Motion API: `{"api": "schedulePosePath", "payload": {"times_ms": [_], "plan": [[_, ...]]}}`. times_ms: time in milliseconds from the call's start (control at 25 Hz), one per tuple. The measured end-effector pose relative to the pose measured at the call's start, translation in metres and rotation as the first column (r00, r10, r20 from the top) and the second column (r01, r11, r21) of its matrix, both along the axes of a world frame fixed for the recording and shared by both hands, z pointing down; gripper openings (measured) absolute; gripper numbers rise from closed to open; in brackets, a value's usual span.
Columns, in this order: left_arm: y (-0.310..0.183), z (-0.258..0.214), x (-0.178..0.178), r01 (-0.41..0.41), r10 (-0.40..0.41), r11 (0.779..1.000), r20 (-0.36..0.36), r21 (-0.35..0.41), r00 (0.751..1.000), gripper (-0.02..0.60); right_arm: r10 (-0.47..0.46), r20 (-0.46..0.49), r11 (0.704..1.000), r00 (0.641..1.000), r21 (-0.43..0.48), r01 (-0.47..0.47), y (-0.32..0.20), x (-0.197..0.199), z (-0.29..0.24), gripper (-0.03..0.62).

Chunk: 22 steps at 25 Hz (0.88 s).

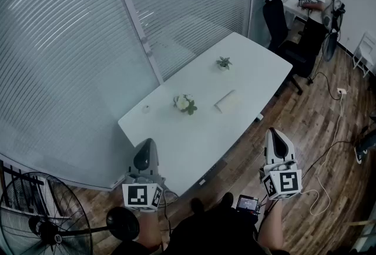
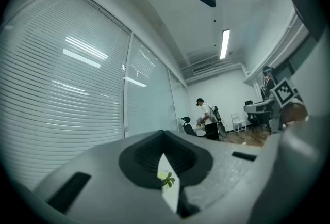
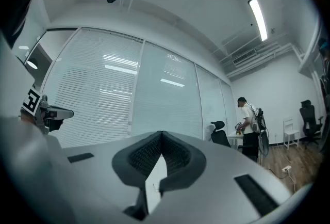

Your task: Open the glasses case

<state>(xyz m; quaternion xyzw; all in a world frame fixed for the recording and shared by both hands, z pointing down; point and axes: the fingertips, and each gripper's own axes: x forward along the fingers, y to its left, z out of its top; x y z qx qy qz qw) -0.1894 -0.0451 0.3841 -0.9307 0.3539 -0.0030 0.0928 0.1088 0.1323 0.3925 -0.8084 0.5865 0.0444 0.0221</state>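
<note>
- The left claw (image 1: 147, 143), grey plastic with a cube of square markers at its base, is held level. Its jaws are closed tip to tip with nothing gripped.
- The right claw (image 1: 274, 132), of the same build, points almost level. Its jaws are also pressed together and empty.
- The pale, flat, rectangular glasses case (image 1: 227, 101) lies on the long white surface (image 1: 194, 142) with rounded corners. It is ahead of both claws and well apart from them, to the right of the left claw's line and to the left of the right claw's line.
- A small bunch of white flowers with green leaves (image 1: 184, 103) sits on the surface ahead of the left claw, just left of the case.
- A little green potted plant (image 1: 223, 63) stands beyond the case, farther from both claws.
- White window blinds (image 1: 64, 60) run along the wall to the left of the left claw.
- A black standing fan (image 1: 44, 221) is on the wooden floor (image 1: 311, 130), beside and behind the left claw.
- Far ahead of the right claw, a person in a white top (image 1: 320, 1) stands at a desk beside a black office chair (image 1: 276, 13).
</note>
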Motion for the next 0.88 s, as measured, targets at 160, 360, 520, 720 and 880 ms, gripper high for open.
{"api": "schedulePosePath", "payload": {"times_ms": [160, 360, 520, 720, 880], "plan": [[0.003, 0.004, 0.014, -0.001, 0.001, 1.000, 0.000, 0.017, 1.000, 0.000, -0.006, -0.007, 1.000, 1.000, 0.004, 0.006, 0.001, 0.009, 0.000, 0.014], [0.012, -0.001, 0.030, -0.001, 0.002, 0.999, -0.014, 0.042, 1.000, 0.000, -0.024, 0.026, 0.999, 0.999, 0.046, 0.023, 0.011, 0.022, -0.001, 0.014], [0.025, -0.001, 0.050, -0.028, 0.028, 0.998, -0.012, 0.050, 1.000, 0.000, -0.029, 0.017, 0.999, 0.999, 0.031, 0.028, 0.021, 0.035, 0.004, 0.014], [0.026, 0.004, 0.069, 0.010, -0.010, 1.000, 0.022, 0.024, 1.000, 0.000, -0.065, 0.056, 0.997, 0.996, 0.034, 0.063, 0.022, 0.056, 0.021, 0.014], [0.020, 0.012, 0.075, 0.024, -0.024, 1.000, 0.068, 0.006, 0.997, 0.000, -0.090, 0.090, 0.996, 0.992, 0.023, 0.089, 0.006, 0.065, 0.033, 0.014]]}}
